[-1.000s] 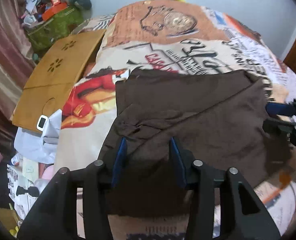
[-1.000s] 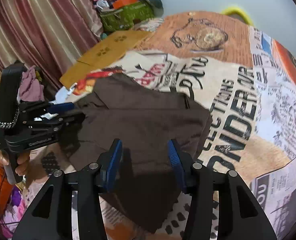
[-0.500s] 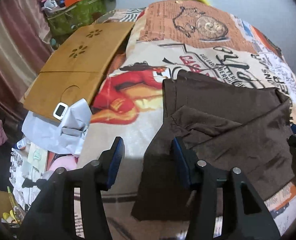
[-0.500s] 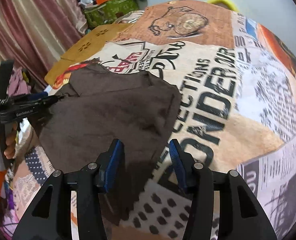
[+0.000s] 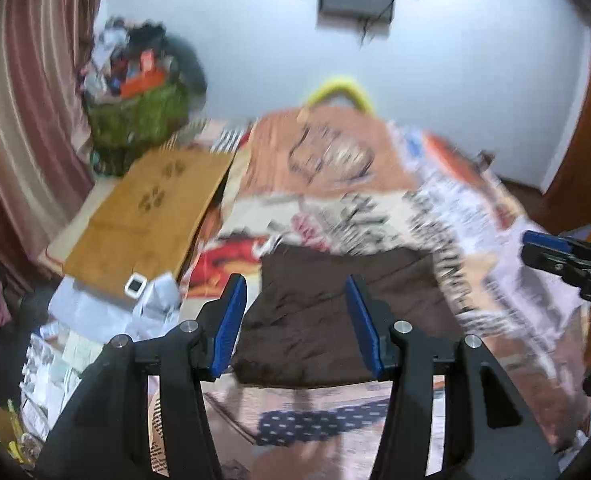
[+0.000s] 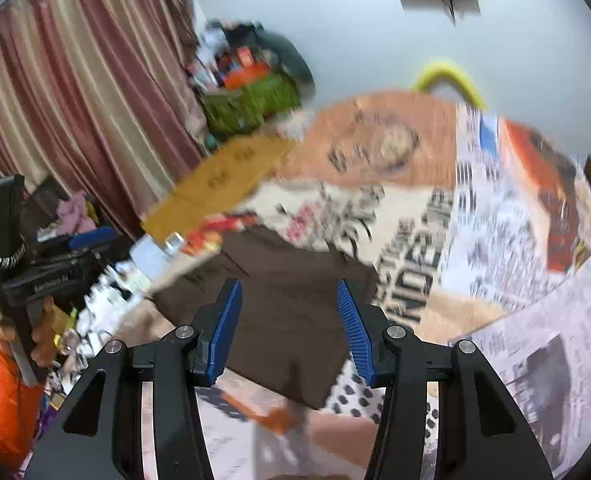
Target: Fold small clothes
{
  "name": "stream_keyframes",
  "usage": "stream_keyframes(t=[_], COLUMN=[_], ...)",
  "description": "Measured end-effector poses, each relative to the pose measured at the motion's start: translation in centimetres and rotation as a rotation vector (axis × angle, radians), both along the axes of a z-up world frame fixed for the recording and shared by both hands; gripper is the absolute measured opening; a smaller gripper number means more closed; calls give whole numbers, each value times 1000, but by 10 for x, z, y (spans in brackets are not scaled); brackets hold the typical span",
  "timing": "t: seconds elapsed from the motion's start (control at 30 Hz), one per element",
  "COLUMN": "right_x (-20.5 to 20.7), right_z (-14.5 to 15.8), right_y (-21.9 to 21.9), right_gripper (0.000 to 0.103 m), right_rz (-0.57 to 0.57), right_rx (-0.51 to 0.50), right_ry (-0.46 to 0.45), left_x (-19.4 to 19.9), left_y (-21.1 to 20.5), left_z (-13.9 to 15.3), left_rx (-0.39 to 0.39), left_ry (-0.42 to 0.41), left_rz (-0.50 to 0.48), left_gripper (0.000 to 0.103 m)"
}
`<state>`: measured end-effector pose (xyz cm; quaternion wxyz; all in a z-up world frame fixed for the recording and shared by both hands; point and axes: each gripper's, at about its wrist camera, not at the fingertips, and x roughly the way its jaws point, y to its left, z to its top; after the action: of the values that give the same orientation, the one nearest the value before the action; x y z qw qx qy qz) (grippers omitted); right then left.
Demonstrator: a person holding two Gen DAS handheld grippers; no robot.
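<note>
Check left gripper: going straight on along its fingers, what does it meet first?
Probably the brown garment lying on the printed bedspread: it fills the gap ahead of the open left gripper. Nothing sits between; depth is unclear.

Each wrist camera looks forward and down along its own tool, from above the near end of the bed (image 5: 475,216), toward the far wall (image 6: 375,20); both share the brown cloth (image 5: 335,320), curtain (image 6: 75,112) and green bag (image 5: 135,120).
</note>
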<state>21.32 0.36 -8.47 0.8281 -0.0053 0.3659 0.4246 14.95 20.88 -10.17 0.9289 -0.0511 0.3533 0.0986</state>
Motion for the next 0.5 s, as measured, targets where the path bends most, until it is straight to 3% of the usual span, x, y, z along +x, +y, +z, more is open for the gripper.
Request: stream_keyframes(t=[0.23,0.5], right_x=[-58,-127], right_z=[64,104], right_y=[-19,-47], right_gripper=[46,46], right_rz=[11,17], right_rx=[142,270], right_ry=[-182,-342], left_x=[-59,-126], left_y=[-51,-90], left_z=[68,104], left_rx=[52,96], left_ry=[-213,-390], left_rz=[-56,-36], left_gripper=[52,53])
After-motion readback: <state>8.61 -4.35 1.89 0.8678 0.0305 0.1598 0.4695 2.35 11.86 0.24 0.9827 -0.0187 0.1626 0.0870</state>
